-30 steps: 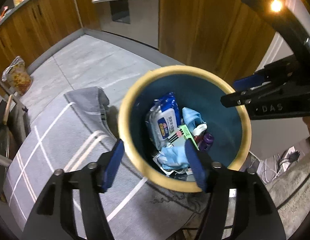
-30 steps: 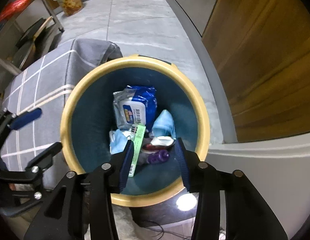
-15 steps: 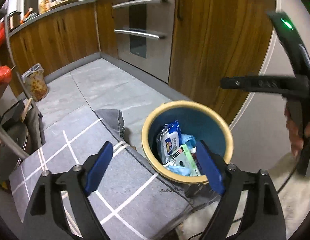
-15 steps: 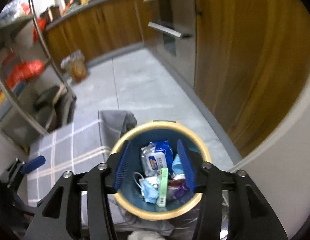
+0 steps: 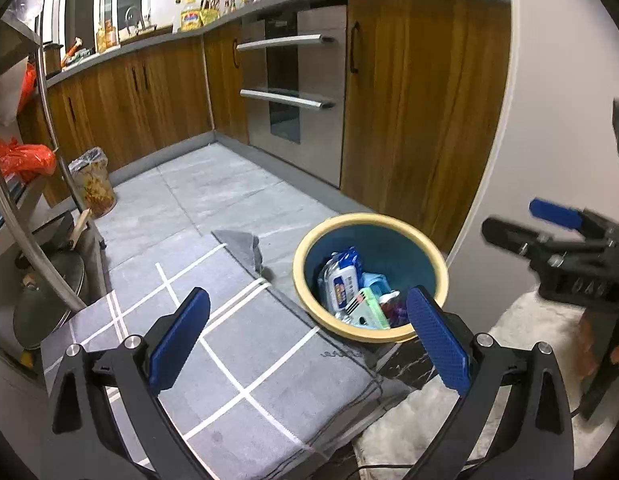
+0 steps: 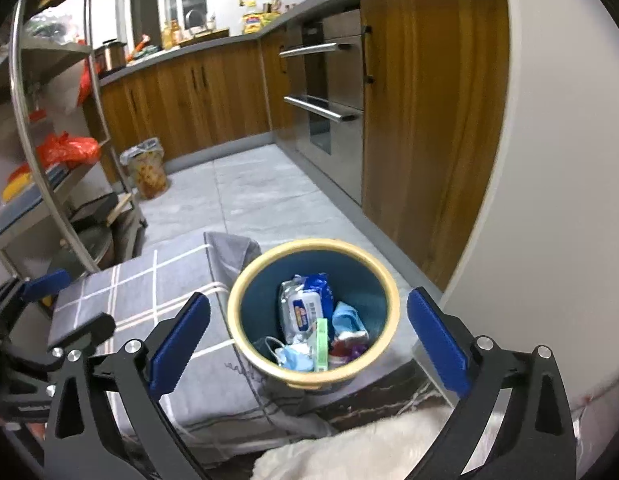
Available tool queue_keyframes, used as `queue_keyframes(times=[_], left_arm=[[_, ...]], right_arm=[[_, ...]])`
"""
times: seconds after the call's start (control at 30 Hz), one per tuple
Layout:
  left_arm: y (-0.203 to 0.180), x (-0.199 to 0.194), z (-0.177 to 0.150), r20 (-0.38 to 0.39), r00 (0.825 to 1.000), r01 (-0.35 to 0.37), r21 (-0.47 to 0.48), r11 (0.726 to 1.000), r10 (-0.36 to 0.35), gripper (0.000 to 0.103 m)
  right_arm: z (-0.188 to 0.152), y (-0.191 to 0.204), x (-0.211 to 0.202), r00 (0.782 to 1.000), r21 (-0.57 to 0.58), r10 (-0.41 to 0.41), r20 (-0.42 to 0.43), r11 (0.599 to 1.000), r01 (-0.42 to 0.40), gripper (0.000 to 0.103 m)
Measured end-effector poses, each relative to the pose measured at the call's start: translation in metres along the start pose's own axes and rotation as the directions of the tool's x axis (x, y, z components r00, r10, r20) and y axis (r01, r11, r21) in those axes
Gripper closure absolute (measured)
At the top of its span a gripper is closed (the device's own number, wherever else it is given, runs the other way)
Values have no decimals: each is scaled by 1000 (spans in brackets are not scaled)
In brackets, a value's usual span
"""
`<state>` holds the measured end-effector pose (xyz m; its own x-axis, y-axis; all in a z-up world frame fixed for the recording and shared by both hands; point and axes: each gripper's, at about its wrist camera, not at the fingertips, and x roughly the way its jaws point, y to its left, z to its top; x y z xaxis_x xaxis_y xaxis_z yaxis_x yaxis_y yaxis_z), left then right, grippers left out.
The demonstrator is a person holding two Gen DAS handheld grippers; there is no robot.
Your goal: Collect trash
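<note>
A round bin with a yellow rim and blue inside stands on the floor by a grey checked mat; it also shows in the right wrist view. Trash lies in it: a blue-white wipes pack, a green card, a face mask. My left gripper is open and empty, well above and short of the bin. My right gripper is open and empty, high over the bin, and shows at the right of the left wrist view.
Wooden cabinets and an oven line the far side. A metal rack with a red bag stands at left. A snack bag sits on the tiled floor. A white fluffy rug lies below.
Both grippers have risen and pulled back from the bin mouth, so the bin looks smaller and the kitchen has come into view. Both sets of jaws have opened wider.
</note>
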<state>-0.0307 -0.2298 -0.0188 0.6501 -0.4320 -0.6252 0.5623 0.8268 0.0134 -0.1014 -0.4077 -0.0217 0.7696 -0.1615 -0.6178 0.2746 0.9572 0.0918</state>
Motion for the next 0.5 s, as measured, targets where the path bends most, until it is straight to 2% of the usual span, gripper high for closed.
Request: queue_keyframes(times=[0.17,0.33,0.5], left_arm=[[4,-15,0,62,997,-40,-44,998,43,6],[13,-25,3,109,984,-125,-119,985,138,6],[12,-27,4,116,985,-115,-140,983,131,6]], right_arm=[[-7,18,-7,997,-50,-29,76,998,33,5],[-10,21,-14,992,-50,-14,127,999,20,5],[-10,12,-14,991,-12,-21,130,1000,23,5]])
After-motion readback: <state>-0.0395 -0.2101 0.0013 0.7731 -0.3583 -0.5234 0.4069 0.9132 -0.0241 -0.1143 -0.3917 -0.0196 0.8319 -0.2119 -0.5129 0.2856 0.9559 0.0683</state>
